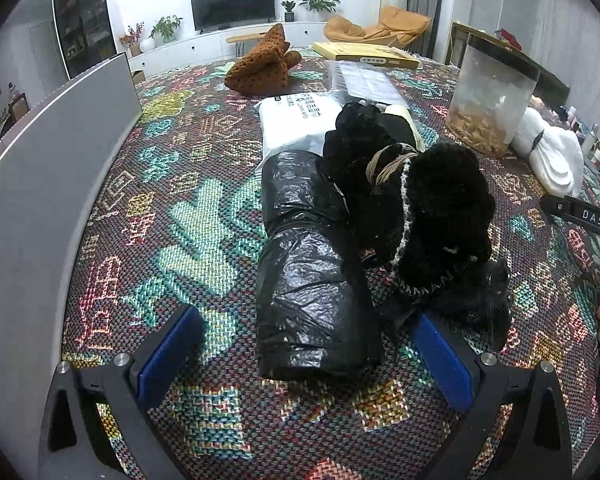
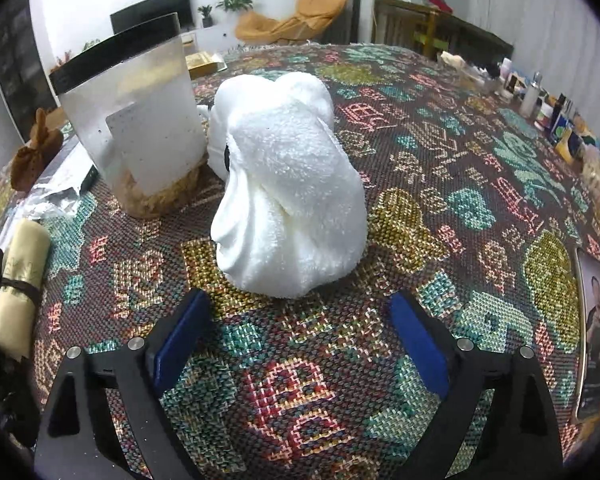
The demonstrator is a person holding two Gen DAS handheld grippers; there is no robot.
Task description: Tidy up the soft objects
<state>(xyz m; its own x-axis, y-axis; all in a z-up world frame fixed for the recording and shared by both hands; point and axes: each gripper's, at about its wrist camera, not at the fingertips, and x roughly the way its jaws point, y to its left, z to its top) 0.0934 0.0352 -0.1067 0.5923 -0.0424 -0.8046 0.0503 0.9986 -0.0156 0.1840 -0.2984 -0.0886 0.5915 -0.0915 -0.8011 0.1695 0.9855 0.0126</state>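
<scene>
Both tongs wide, empty: left tongs (image 1: pixel 304 356) straddling black bag roll (image 1: pixel 314 276), right tongs (image 2: pixel 300 340) short of white towel (image 2: pixel 288 196). Risks: snagging black knit (image 1: pixel 416 208), nudging canister (image 2: pixel 140 120).

Both the left gripper (image 1: pixel 304 354) and the right gripper (image 2: pixel 300 338) have black angular plastic frames, flat blue pads (image 1: pixel 168 354) inside each finger, and round silver screws (image 2: pixel 464 344) at the joints.

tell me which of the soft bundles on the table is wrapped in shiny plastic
The black plastic-wrapped roll, lying between the open left gripper's fingers. The black fuzzy bundle, brown knit and white towel are bare fabric.
</scene>
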